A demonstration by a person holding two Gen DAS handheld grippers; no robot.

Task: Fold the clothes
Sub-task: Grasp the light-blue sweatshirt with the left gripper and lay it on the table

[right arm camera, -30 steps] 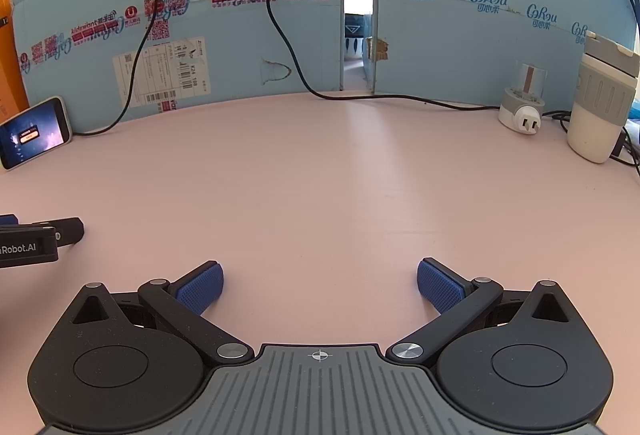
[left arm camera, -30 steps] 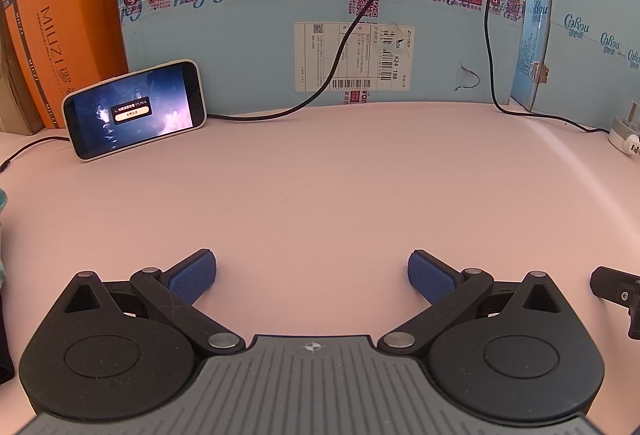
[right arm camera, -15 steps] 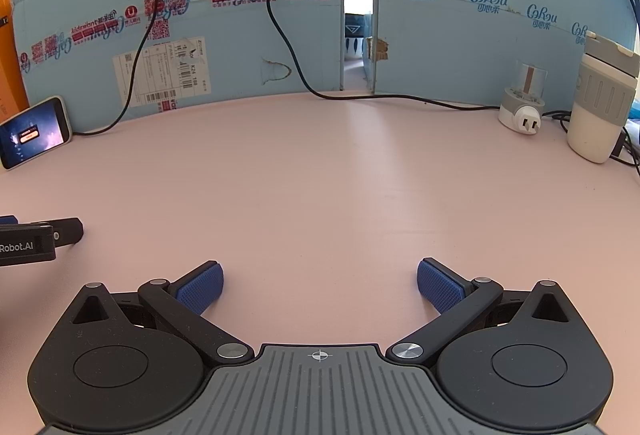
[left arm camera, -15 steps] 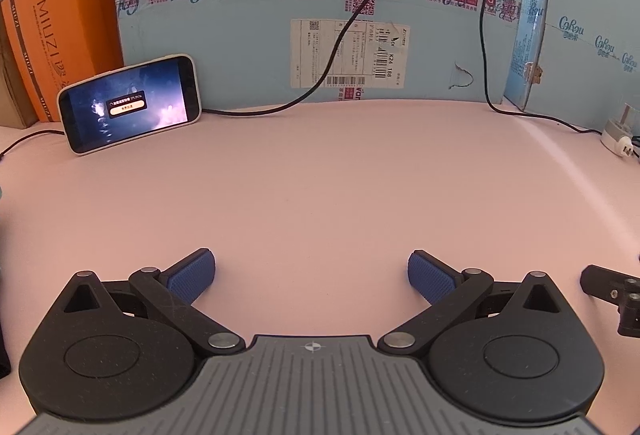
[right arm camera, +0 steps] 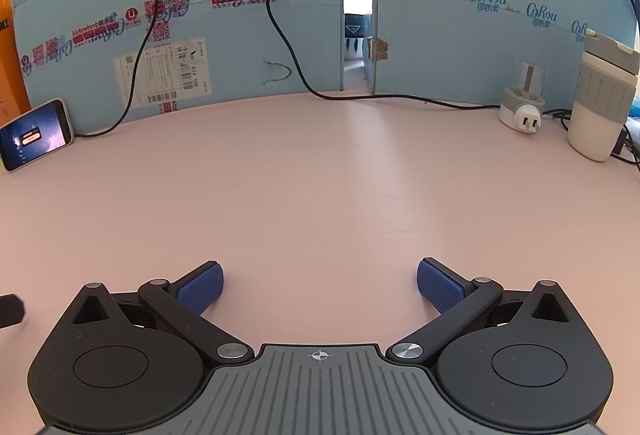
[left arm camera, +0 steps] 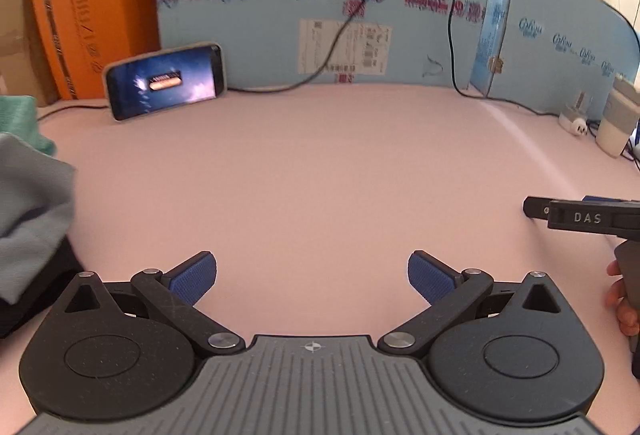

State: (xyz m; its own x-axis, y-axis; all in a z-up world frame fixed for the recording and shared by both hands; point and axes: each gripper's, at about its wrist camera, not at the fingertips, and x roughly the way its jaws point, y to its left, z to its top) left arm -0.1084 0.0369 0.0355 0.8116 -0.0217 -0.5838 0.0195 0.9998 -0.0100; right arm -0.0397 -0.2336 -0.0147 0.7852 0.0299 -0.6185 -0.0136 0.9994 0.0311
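Observation:
A pile of clothes lies at the left edge of the left wrist view: a grey garment (left arm camera: 28, 203) on top, a green one (left arm camera: 22, 117) behind it and a dark one (left arm camera: 36, 295) beneath. My left gripper (left arm camera: 312, 277) is open and empty over the pink table (left arm camera: 320, 175), to the right of the pile. My right gripper (right arm camera: 320, 281) is open and empty over the bare table (right arm camera: 320, 175). Its black finger (left arm camera: 576, 215) shows at the right of the left wrist view. No clothes show in the right wrist view.
Blue cardboard panels (right arm camera: 240, 27) wall the table's back, an orange box (left arm camera: 92, 7) at far left. A phone (left arm camera: 166, 79) leans against the panels. A plug adapter (right arm camera: 522, 111) and a white-grey cup (right arm camera: 600, 103) stand at back right. Black cables (right arm camera: 400, 99) run along the back.
The left gripper has swung left and back, so the clothes pile has come into its view at the left. The right gripper has hardly moved.

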